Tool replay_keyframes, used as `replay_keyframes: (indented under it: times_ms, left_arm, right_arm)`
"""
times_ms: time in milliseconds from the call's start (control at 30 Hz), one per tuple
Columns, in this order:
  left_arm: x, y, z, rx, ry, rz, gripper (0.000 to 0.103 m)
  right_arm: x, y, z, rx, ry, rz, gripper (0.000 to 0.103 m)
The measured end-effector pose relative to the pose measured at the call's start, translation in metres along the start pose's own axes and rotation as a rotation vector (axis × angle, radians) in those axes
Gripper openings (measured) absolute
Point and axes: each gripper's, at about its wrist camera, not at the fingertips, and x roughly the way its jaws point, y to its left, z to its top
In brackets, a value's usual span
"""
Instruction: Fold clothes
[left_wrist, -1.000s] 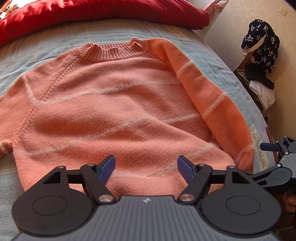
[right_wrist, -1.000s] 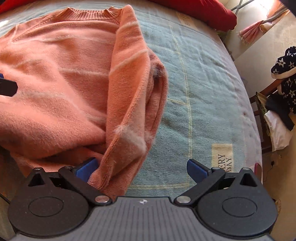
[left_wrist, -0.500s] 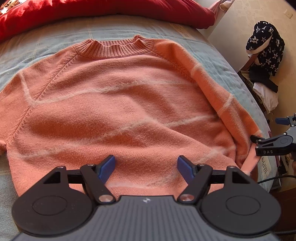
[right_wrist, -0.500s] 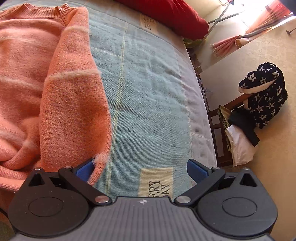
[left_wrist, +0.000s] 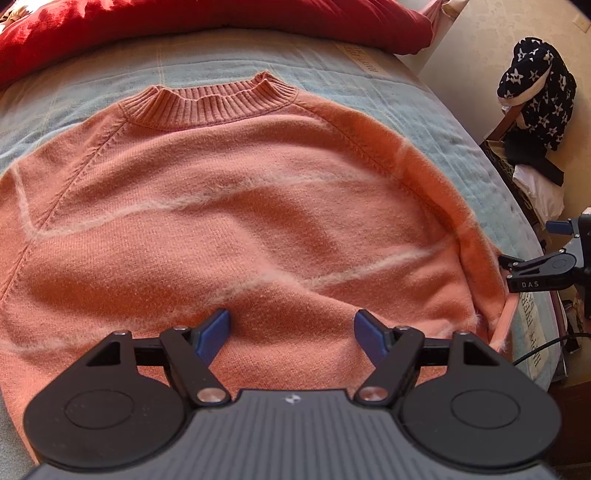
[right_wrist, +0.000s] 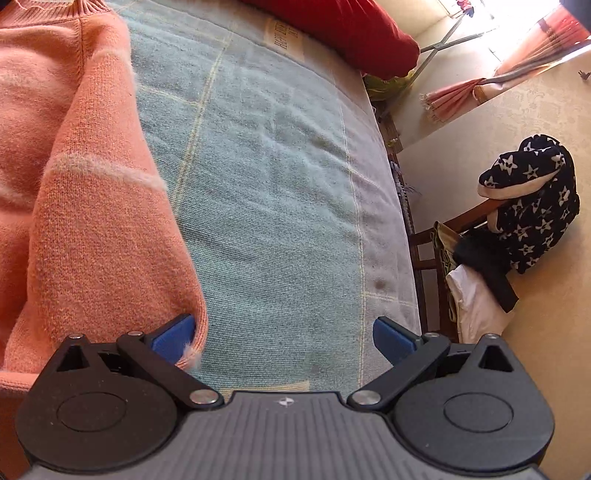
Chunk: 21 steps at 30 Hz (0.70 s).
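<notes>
- The salmon sweater (left_wrist: 229, 221) lies face up and spread on the bed (left_wrist: 332, 66), collar toward twelve o'clock in the left wrist view, hem at six o'clock under the left tool (left_wrist: 291, 336).
- The left tool hangs released, blue pads wide apart over the hem, nothing between them.
- The right tool (right_wrist: 284, 332) is also released. The sleeve cuff (right_wrist: 192, 332) lies against its left pad at nine o'clock, but nothing pinches it.
- The step in hand looks like straightening the sleeve (right_wrist: 107, 229) along the body before the first fold.
- To do it well, I would bring both pads around the cuff's ribbed edge, close on both layers, then draw the sleeve flat without dragging the body.
- The fuzzy knit probably slips and stretches, so pull gently and watch for the bed cover (right_wrist: 277, 184) getting caught.
- The bed edge is near at three o'clock; keep the cuff from sliding off.
</notes>
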Motion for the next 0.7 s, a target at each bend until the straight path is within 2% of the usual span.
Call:
replay_keyframes:
  times_ms: [167, 267, 367, 467, 533, 700]
  left_arm:
    - [0.008, -0.004, 0.001, 0.009, 0.011, 0.012, 0.078]
    - [0.009, -0.004, 0.000, 0.010, 0.014, 0.013, 0.079]
    - [0.010, -0.006, 0.001, 0.017, 0.021, 0.019, 0.079]
    - [0.008, -0.009, 0.002, 0.023, 0.029, 0.018, 0.080]
    - [0.004, -0.010, 0.001, 0.034, 0.031, 0.007, 0.080]
    - [-0.005, -0.011, -0.004, 0.058, 0.038, -0.017, 0.080]
  right_arm:
    - [-0.004, -0.018, 0.001, 0.081, 0.006, 0.109, 0.103]
    - [-0.018, -0.026, -0.002, 0.168, 0.024, 0.226, 0.103]
    - [-0.031, -0.016, 0.000, 0.214, 0.056, 0.335, 0.103]
    - [-0.031, 0.009, 0.003, 0.227, 0.112, 0.413, 0.103]
    - [-0.027, 0.023, 0.000, 0.239, 0.190, 0.459, 0.103]
    - [-0.021, 0.027, -0.040, 0.236, 0.327, 0.521, 0.103]
